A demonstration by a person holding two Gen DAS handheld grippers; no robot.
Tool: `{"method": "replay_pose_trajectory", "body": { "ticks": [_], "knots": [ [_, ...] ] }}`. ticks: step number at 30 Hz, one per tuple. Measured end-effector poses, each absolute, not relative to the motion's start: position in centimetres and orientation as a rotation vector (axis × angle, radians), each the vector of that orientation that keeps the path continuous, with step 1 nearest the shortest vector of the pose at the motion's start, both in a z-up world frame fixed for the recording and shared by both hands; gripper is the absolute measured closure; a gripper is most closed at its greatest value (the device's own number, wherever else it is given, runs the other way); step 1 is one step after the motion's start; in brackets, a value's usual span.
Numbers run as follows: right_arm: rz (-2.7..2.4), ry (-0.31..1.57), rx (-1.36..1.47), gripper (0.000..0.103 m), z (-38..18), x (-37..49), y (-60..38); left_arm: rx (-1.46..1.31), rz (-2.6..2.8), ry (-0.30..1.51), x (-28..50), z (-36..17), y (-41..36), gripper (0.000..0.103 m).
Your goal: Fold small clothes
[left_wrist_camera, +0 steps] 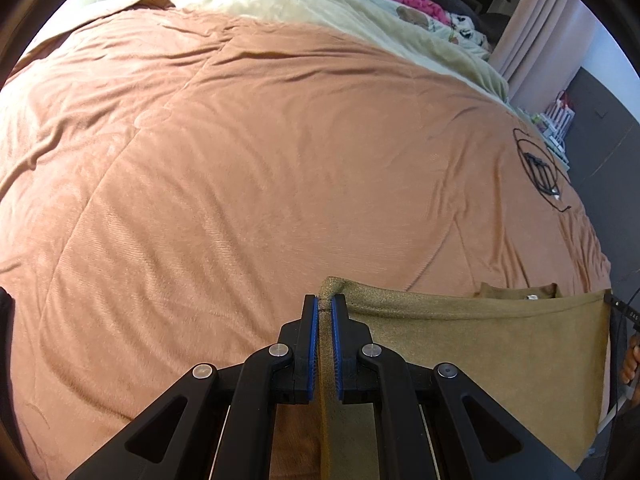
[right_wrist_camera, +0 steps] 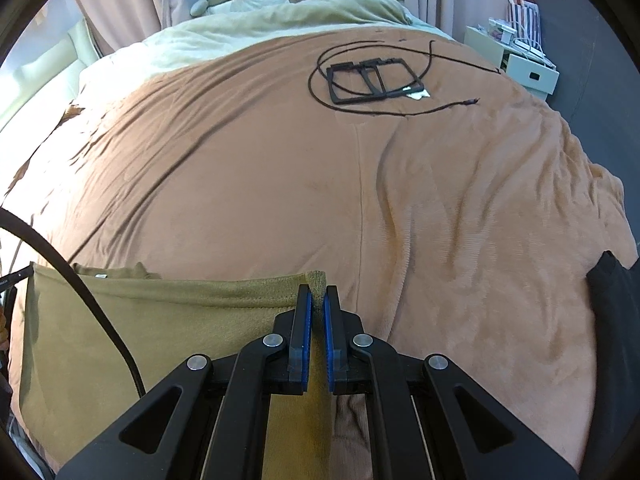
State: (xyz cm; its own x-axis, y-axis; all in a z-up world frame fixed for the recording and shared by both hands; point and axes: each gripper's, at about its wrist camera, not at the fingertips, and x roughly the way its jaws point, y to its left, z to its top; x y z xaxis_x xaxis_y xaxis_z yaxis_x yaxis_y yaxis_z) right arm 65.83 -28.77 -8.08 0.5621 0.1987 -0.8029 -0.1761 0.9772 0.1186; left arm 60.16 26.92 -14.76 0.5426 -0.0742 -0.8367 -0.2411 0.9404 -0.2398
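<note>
An olive-brown small garment (left_wrist_camera: 480, 344) hangs stretched between both grippers above the near edge of the bed. My left gripper (left_wrist_camera: 325, 304) is shut on the garment's left top corner, which pokes out past the blue pads. In the right wrist view the same garment (right_wrist_camera: 140, 332) spreads to the left, and my right gripper (right_wrist_camera: 315, 294) is shut on its right top corner. The neckline with a white label (right_wrist_camera: 101, 276) shows along the top edge. The lower part of the cloth is hidden under the grippers.
An orange-brown blanket (left_wrist_camera: 240, 184) covers the bed. A black frame with a coiled black cable (right_wrist_camera: 372, 78) lies far right on it. A cream cover (left_wrist_camera: 288, 0), soft toys and pink cloth sit at the head. White boxes (right_wrist_camera: 524, 60) stand beside the bed.
</note>
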Motion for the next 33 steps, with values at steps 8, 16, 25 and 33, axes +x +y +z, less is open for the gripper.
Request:
{"method": "replay_pose_trajectory", "body": {
  "ticks": [8, 16, 25, 33],
  "knots": [
    [0.198, 0.937, 0.019, 0.101, -8.3, 67.6, -28.0, -0.343, 0.128, 0.994, 61.0, -15.1, 27.2, 0.096],
    [0.168, 0.992, 0.048, 0.097, -9.5, 68.6, -27.6, -0.311, 0.225, 1.064, 61.9, -16.2, 27.3, 0.096],
    [0.229, 1.005, 0.051, 0.095, -7.5, 65.4, -27.8, -0.342, 0.172, 1.035, 58.0, -13.5, 27.1, 0.095],
    [0.304, 1.029, -0.005, 0.057, -7.3, 61.7, -26.0, -0.293, 0.052, 1.090, 56.3, -13.7, 22.0, 0.093]
  ]
}}
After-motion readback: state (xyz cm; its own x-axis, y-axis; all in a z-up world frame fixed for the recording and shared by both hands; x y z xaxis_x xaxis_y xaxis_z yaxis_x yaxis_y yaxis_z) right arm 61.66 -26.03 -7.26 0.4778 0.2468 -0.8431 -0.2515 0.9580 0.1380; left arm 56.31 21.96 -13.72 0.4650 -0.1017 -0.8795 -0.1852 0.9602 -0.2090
